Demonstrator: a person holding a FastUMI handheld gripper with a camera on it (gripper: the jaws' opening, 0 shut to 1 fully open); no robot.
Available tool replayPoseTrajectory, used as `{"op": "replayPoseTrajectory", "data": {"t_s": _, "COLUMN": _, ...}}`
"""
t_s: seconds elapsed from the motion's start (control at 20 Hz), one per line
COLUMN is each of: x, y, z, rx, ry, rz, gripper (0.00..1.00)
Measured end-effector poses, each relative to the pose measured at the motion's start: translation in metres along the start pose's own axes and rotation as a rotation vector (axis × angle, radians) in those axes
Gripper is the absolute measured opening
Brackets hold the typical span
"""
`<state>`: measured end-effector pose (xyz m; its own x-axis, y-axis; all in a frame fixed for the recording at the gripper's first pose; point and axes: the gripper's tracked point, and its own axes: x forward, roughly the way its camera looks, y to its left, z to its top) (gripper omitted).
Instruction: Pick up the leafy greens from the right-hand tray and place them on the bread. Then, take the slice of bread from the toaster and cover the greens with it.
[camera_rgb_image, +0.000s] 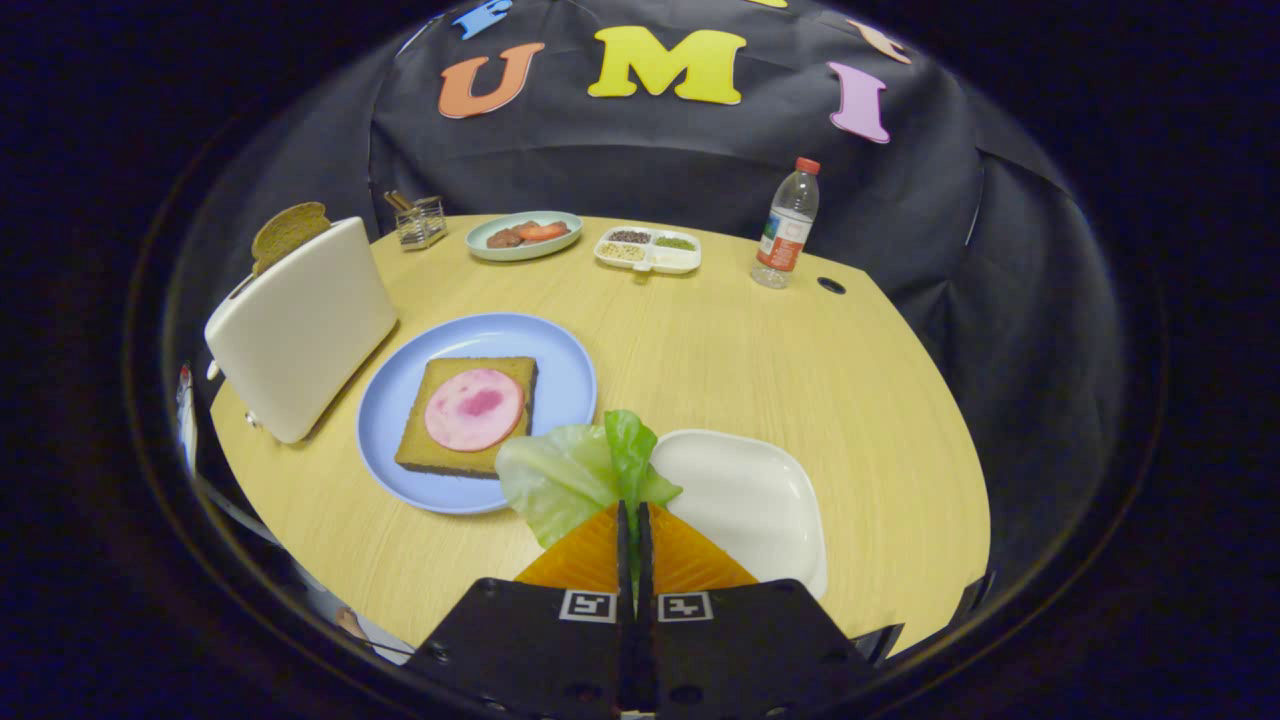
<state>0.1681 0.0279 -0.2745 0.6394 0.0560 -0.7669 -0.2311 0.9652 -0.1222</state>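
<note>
My gripper (632, 512) is shut on the leafy greens (575, 470), which hang lifted between the white tray (750, 500) and the blue plate (500, 340). On the blue plate lies a brown bread slice (420, 445) topped with a round pink slice of meat (474, 409). The greens overlap the plate's near right rim, just right of the bread. A white toaster (300, 325) stands left of the plate with a second bread slice (288, 232) sticking up out of its slot.
At the table's far side stand a pale green dish with food (524, 236), a white divided dish of seeds (648, 250), a small holder with sticks (419, 221) and a water bottle (787, 225). A dark hole (830, 285) marks the tabletop near the bottle.
</note>
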Motion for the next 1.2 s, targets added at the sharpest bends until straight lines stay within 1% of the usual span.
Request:
{"op": "replayPoseTrajectory", "data": {"t_s": 0.15, "x": 0.004, "y": 0.004, "z": -0.007, "rx": 0.014, "ry": 0.025, "rz": 0.007, "gripper": 0.00}}
{"op": "replayPoseTrajectory", "data": {"t_s": 0.35, "x": -0.005, "y": 0.009, "z": -0.001, "rx": -0.017, "ry": -0.021, "rz": 0.020, "gripper": 0.00}}
{"op": "replayPoseTrajectory", "data": {"t_s": 0.5, "x": -0.023, "y": 0.025, "z": 0.022, "rx": 0.002, "ry": -0.085, "rz": 0.062, "gripper": 0.00}}
{"op": "replayPoseTrajectory", "data": {"t_s": 0.65, "x": -0.045, "y": 0.058, "z": 0.053, "rx": 0.019, "ry": -0.152, "rz": 0.148, "gripper": 0.00}}
{"op": "replayPoseTrajectory", "data": {"t_s": 0.75, "x": -0.052, "y": 0.079, "z": 0.073, "rx": 0.003, "ry": -0.194, "rz": 0.176, "gripper": 0.00}}
{"op": "replayPoseTrajectory", "data": {"t_s": 0.9, "x": -0.041, "y": 0.121, "z": 0.086, "rx": -0.018, "ry": -0.188, "rz": 0.227, "gripper": 0.00}}
{"op": "replayPoseTrajectory", "data": {"t_s": 1.0, "x": -0.021, "y": 0.143, "z": 0.084, "rx": -0.020, "ry": -0.139, "rz": 0.250, "gripper": 0.00}}
{"op": "replayPoseTrajectory", "data": {"t_s": 1.1, "x": 0.004, "y": 0.150, "z": 0.078, "rx": -0.020, "ry": -0.078, "rz": 0.237, "gripper": 0.00}}
{"op": "replayPoseTrajectory", "data": {"t_s": 1.15, "x": 0.016, "y": 0.146, "z": 0.077, "rx": -0.014, "ry": -0.064, "rz": 0.211, "gripper": 0.01}}
{"op": "replayPoseTrajectory", "data": {"t_s": 1.2, "x": 0.026, "y": 0.136, "z": 0.078, "rx": -0.011, "ry": -0.057, "rz": 0.167, "gripper": 0.01}}
